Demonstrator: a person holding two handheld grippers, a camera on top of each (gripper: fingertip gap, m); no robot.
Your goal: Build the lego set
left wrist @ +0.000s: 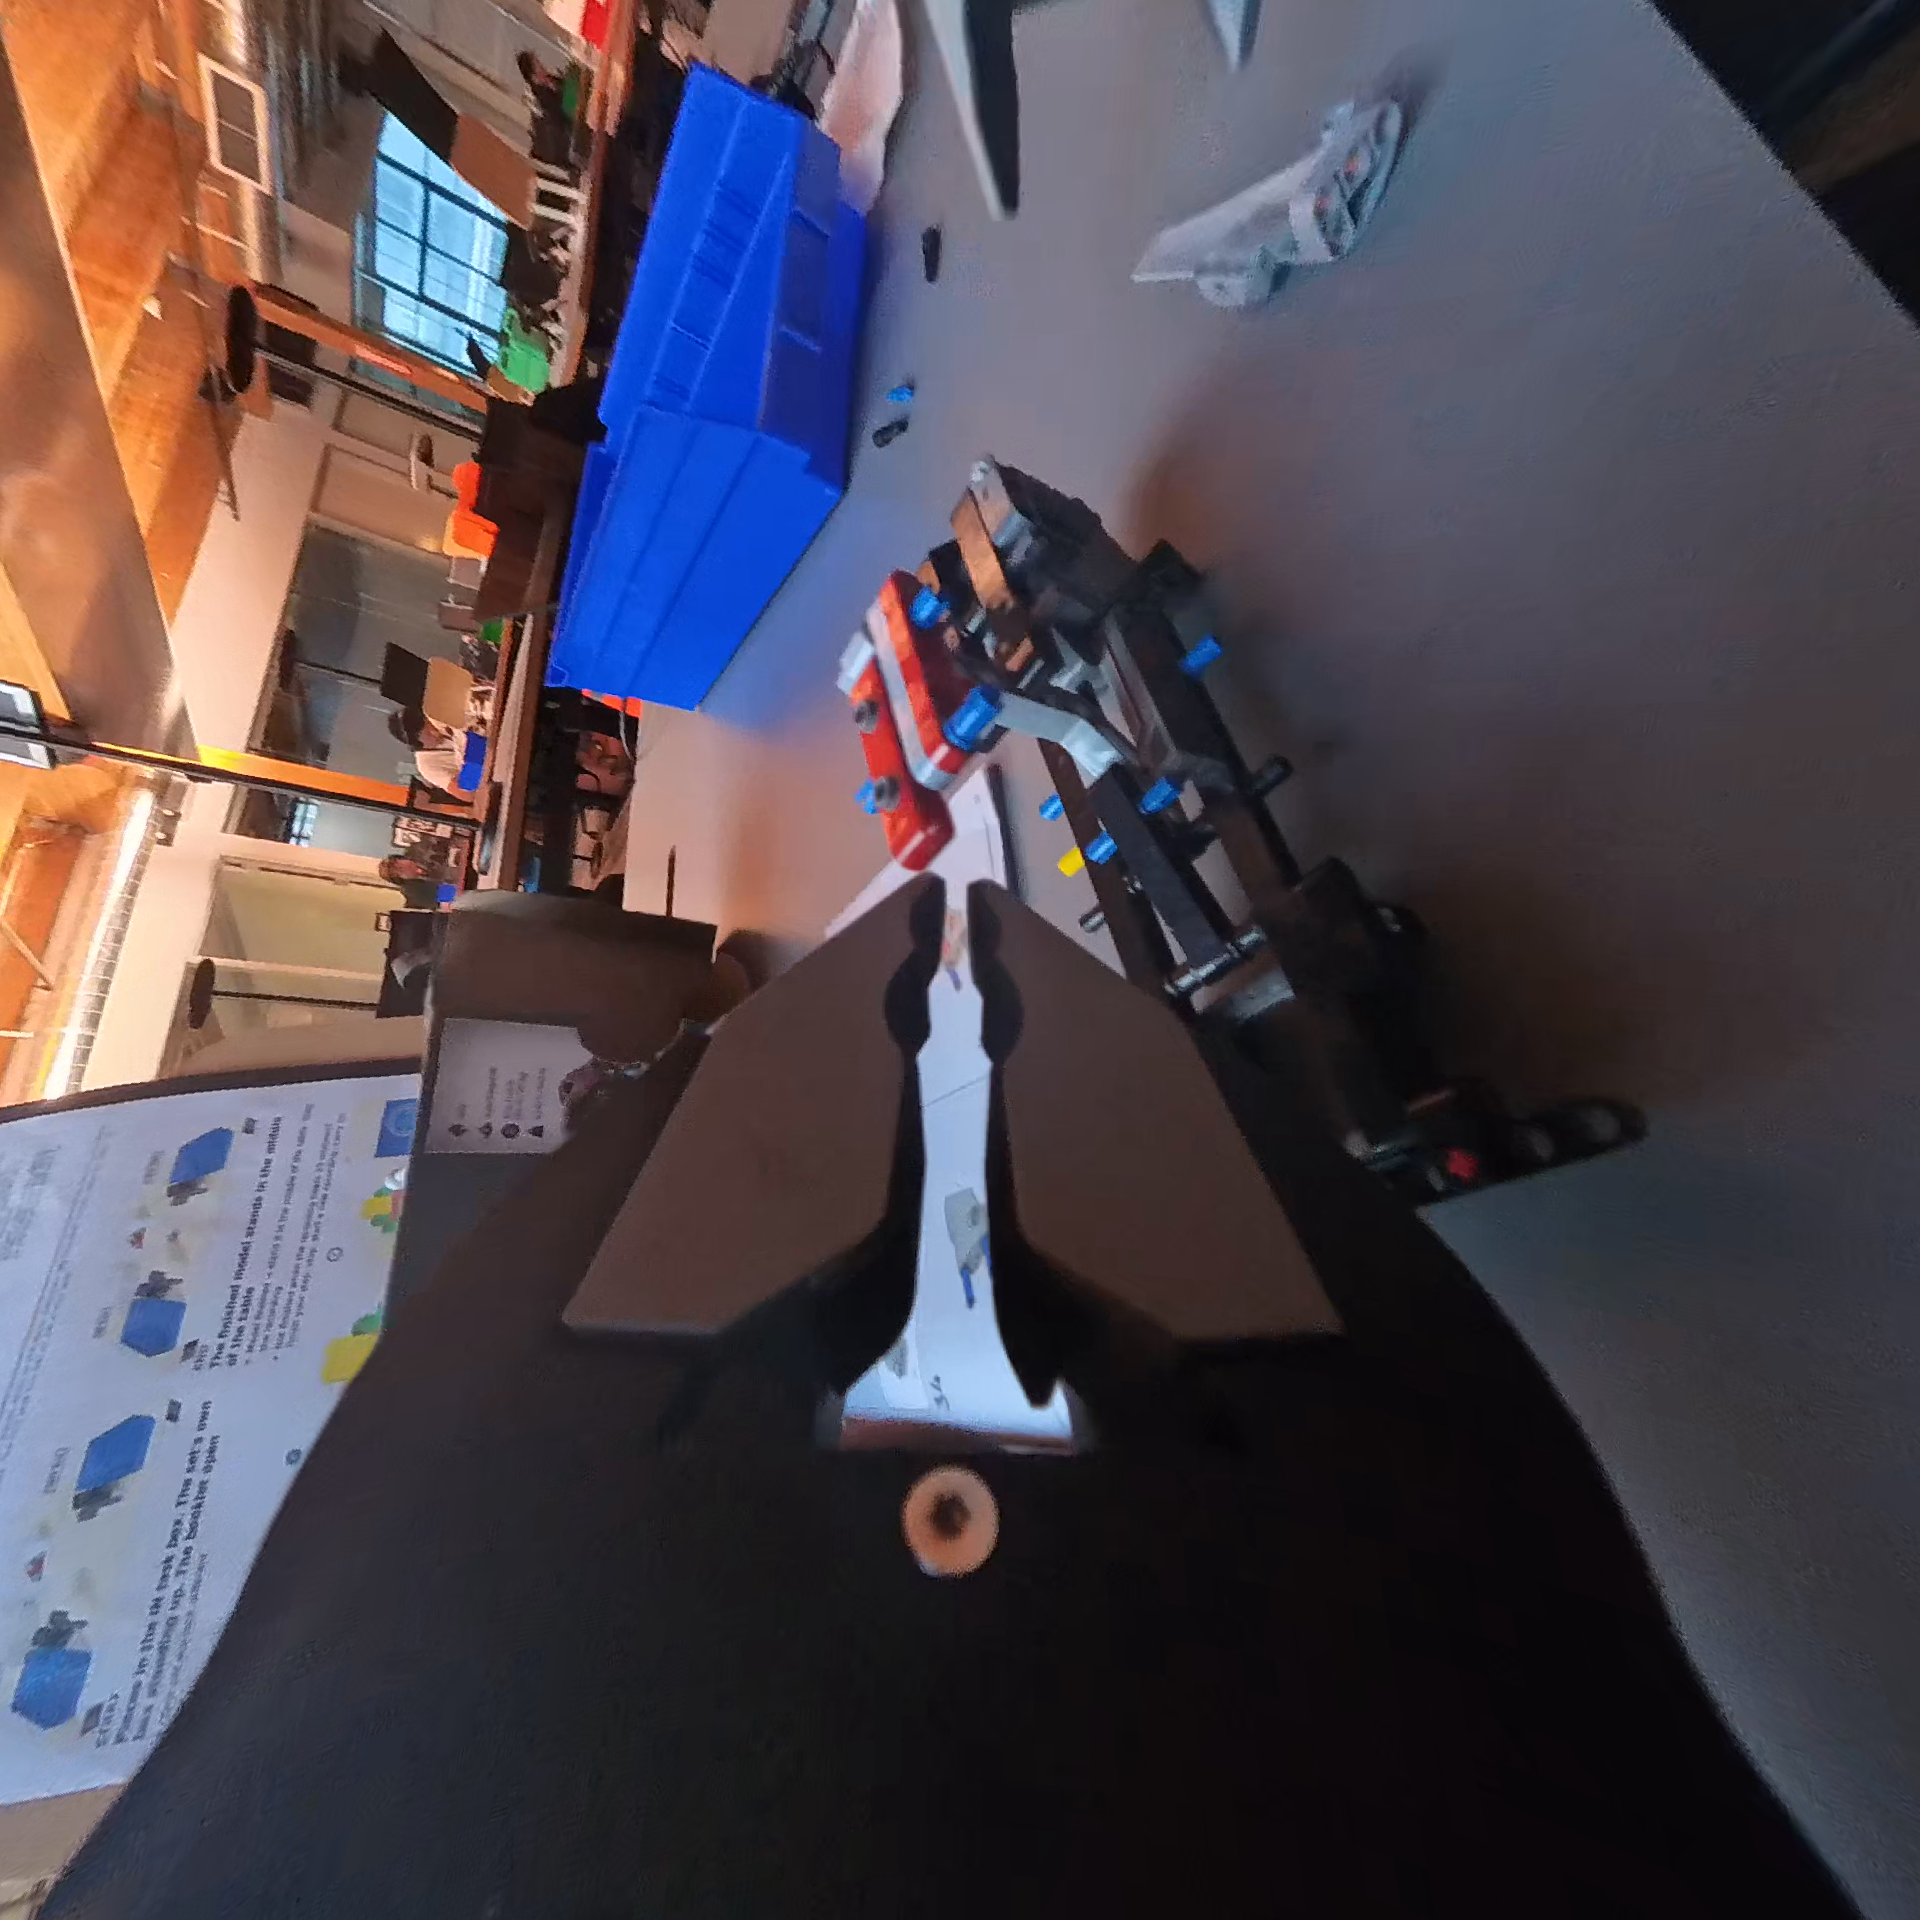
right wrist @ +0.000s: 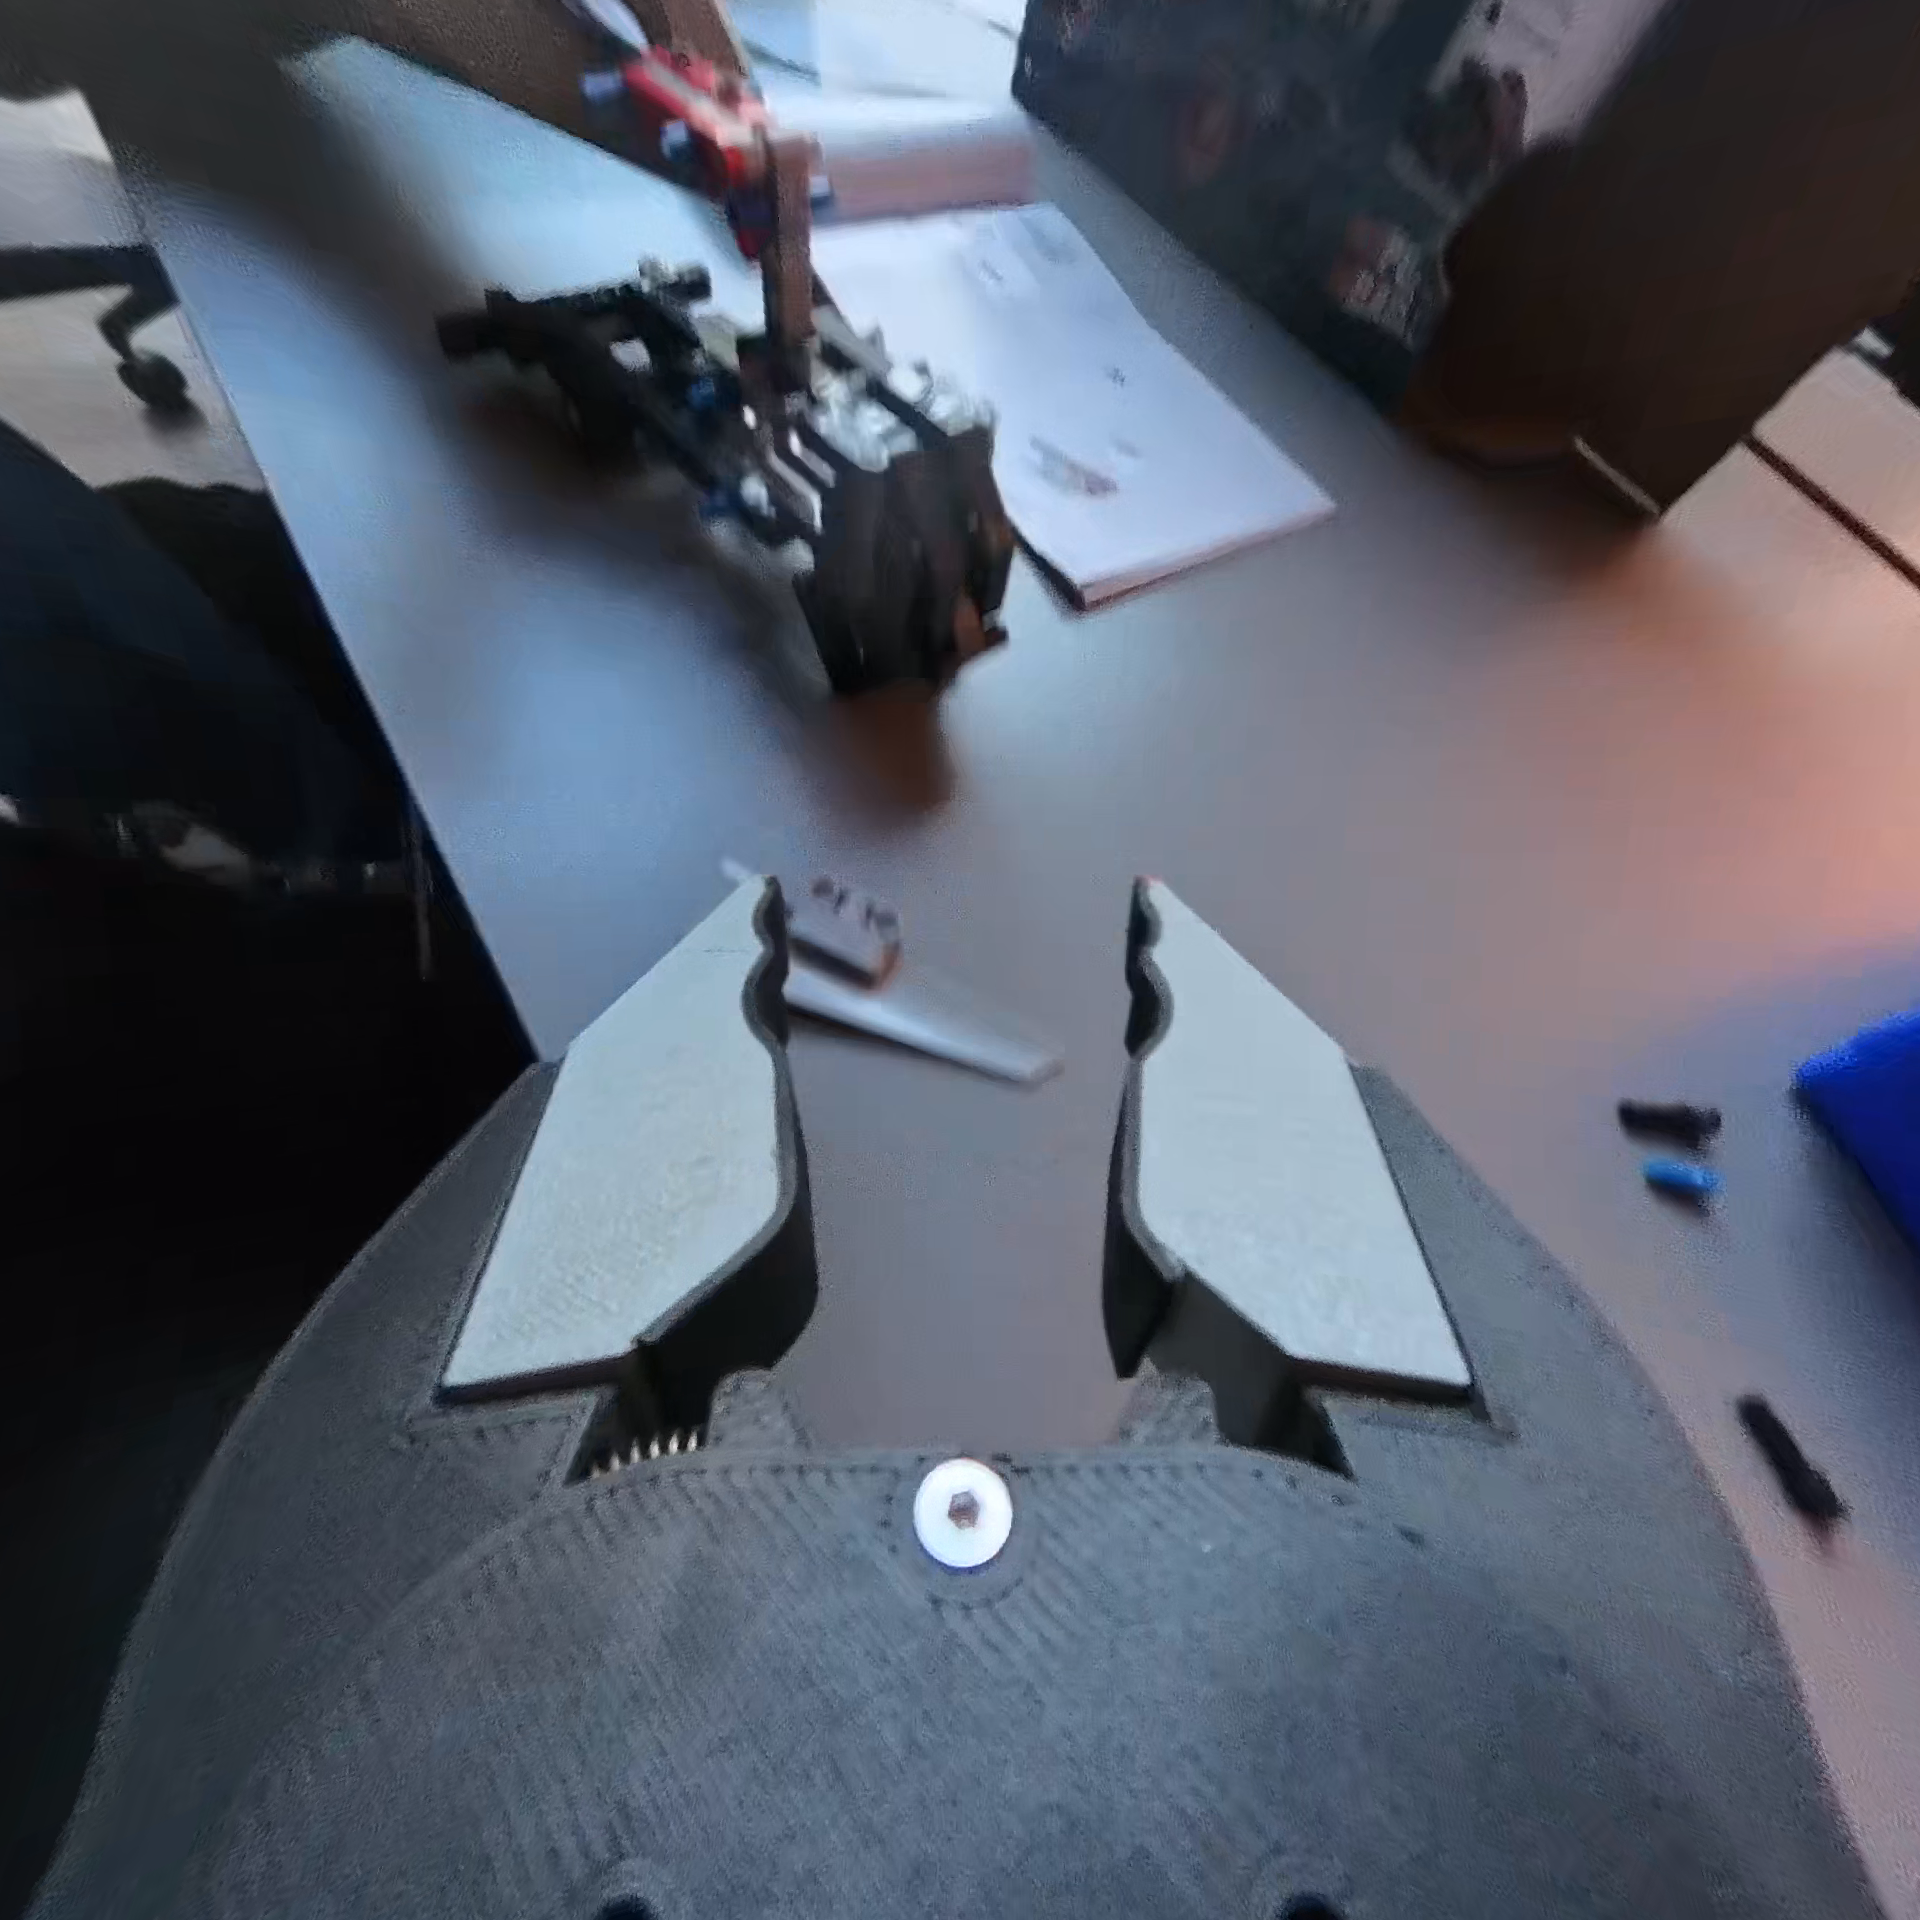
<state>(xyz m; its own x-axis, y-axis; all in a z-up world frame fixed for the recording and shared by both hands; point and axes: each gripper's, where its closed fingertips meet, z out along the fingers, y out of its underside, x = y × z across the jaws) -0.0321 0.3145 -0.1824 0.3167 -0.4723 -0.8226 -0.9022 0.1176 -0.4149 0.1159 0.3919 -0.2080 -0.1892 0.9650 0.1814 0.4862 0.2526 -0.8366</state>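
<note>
The part-built lego model [left wrist: 1122, 727] is a long black frame with blue pins and a red block [left wrist: 909, 717] at one end; it lies on the grey table. My left gripper [left wrist: 956, 894] hovers over the open instruction booklet [left wrist: 961, 1174] just beside the model, its jaws almost together with only a thin slit and nothing between them. In the right wrist view the model [right wrist: 790, 447] lies farther off. My right gripper [right wrist: 954, 899] is open and empty, low over the table. A small dark grey piece [right wrist: 844, 927] lies by its left fingertip on a clear plastic strip [right wrist: 935, 1034].
A blue bin [left wrist: 727, 416] stands behind the model, its corner also in the right wrist view [right wrist: 1870, 1122]. Loose pins [left wrist: 894, 416] lie near it: black [right wrist: 1668, 1117], blue [right wrist: 1678, 1179], black [right wrist: 1787, 1460]. There is a parts bag [left wrist: 1278, 208], a dark box [right wrist: 1455, 208], a booklet [right wrist: 1091, 395], and a printed sheet [left wrist: 156, 1351]. One gripper's finger ends stand about 20 cm off the other's.
</note>
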